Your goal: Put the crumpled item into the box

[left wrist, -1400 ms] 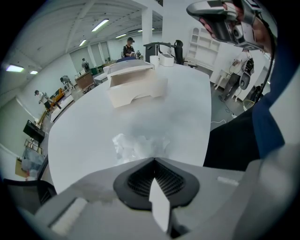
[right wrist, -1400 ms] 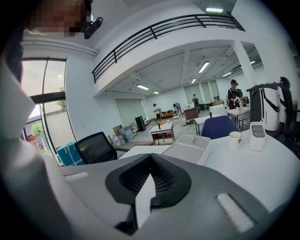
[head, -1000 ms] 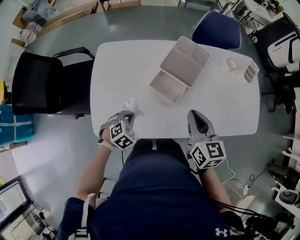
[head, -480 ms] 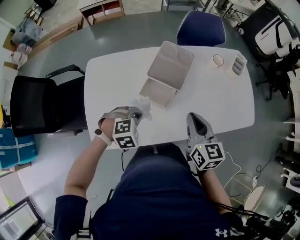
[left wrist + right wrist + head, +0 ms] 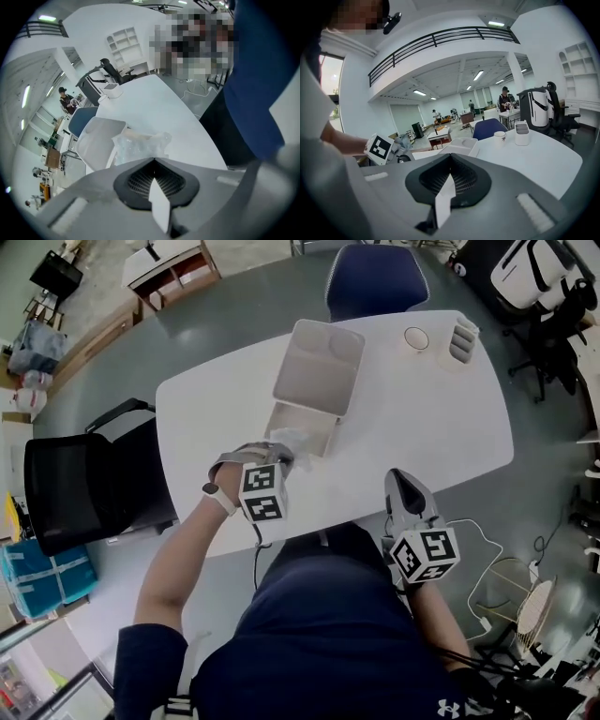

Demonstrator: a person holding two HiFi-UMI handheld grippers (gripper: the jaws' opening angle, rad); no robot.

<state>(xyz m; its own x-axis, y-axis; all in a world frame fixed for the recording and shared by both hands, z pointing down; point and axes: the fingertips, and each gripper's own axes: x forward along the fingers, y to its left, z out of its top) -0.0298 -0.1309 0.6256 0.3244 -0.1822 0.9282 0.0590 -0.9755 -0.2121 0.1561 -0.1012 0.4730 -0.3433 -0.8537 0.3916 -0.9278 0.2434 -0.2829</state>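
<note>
The crumpled item is a wad of clear plastic (image 5: 293, 441) (image 5: 139, 146). My left gripper (image 5: 279, 456) (image 5: 153, 160) is shut on it and holds it just above the near end of the grey box. The box (image 5: 292, 425) (image 5: 96, 140) lies open on the white table (image 5: 422, 418), with its lid (image 5: 319, 364) folded back behind it. My right gripper (image 5: 402, 484) (image 5: 450, 156) hangs over the table's front edge at the right, shut with nothing in it.
A white cup (image 5: 415, 337) (image 5: 499, 137) and a grey slotted holder (image 5: 461, 339) (image 5: 521, 132) stand at the table's far right. A blue chair (image 5: 375, 282) is behind the table and a black chair (image 5: 80, 488) at its left.
My left gripper has carried the crumpled plastic from the table's front left forward to the near end of the box. The right gripper has stayed by the front edge.
</note>
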